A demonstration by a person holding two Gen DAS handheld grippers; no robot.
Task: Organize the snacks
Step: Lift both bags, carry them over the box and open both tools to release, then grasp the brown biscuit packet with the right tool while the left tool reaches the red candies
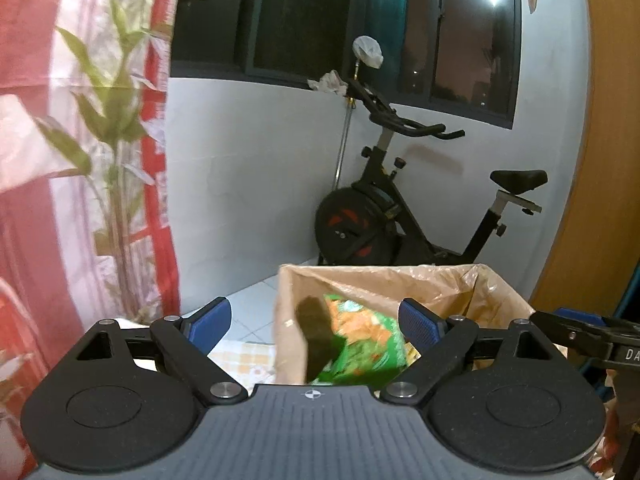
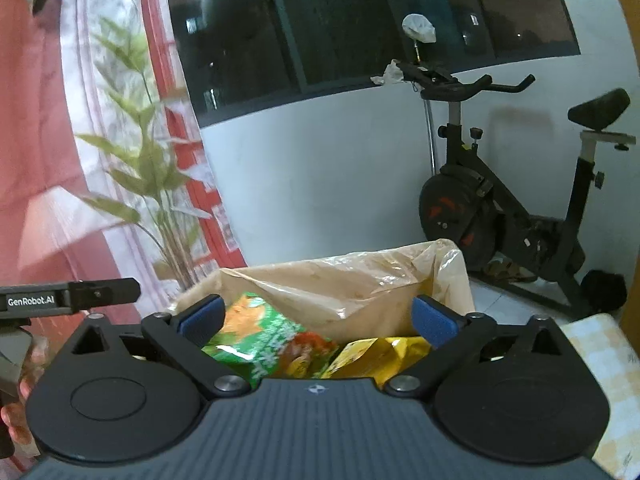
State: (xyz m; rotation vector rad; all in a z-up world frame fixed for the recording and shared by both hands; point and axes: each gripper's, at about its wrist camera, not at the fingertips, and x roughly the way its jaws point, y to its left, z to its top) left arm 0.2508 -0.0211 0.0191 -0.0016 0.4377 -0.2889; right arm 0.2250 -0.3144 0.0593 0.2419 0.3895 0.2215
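A cardboard box (image 1: 288,320) lined with clear plastic (image 2: 360,280) stands just ahead of both grippers. Inside it lies a green and orange snack bag (image 1: 360,340) (image 2: 268,340), and beside that a yellow snack bag (image 2: 376,354). My left gripper (image 1: 316,316) hangs open over the box's near left corner, nothing between its blue pads. My right gripper (image 2: 318,316) is open wide above the box, its pads clear of the bags below. The right gripper's body (image 1: 588,336) shows at the right edge of the left wrist view; the left gripper's body (image 2: 68,298) shows at the left of the right wrist view.
A black exercise bike (image 1: 404,216) (image 2: 516,200) stands against the white wall under a dark window. A red and white curtain with a leaf print (image 1: 80,160) hangs at left. A yellow checked cloth (image 2: 600,368) covers the surface under the box. A hand (image 2: 16,412) is at lower left.
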